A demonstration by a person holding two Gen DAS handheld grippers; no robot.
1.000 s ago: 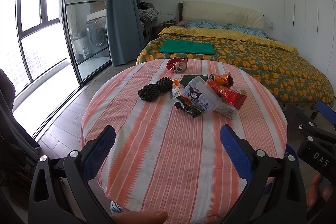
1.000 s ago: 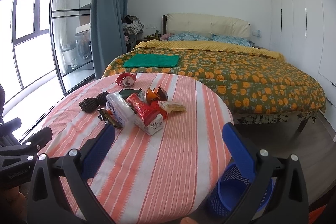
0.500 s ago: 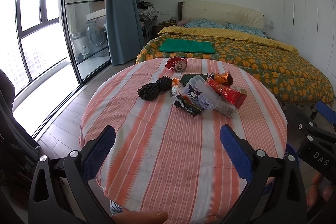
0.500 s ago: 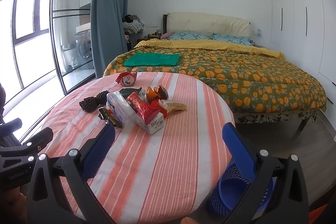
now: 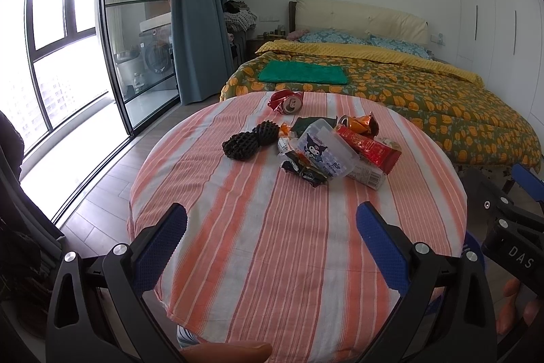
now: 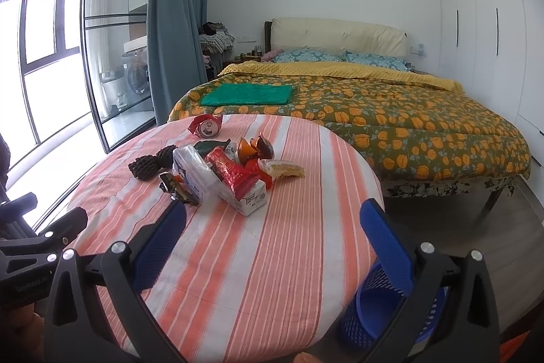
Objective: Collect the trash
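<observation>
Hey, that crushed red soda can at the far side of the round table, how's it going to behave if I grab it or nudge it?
The can looks dented and lies on its side, so it probably rolls unevenly, if at all. It is likely light and empty, so a nudge may skid it across the striped cloth. Crumpled thin metal will probably give further under the jaws.

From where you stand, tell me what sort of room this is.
A lived-in bedroom, most likely: a bed with an orange-patterned quilt, white wardrobes, and a round table holding snack trash.
</observation>
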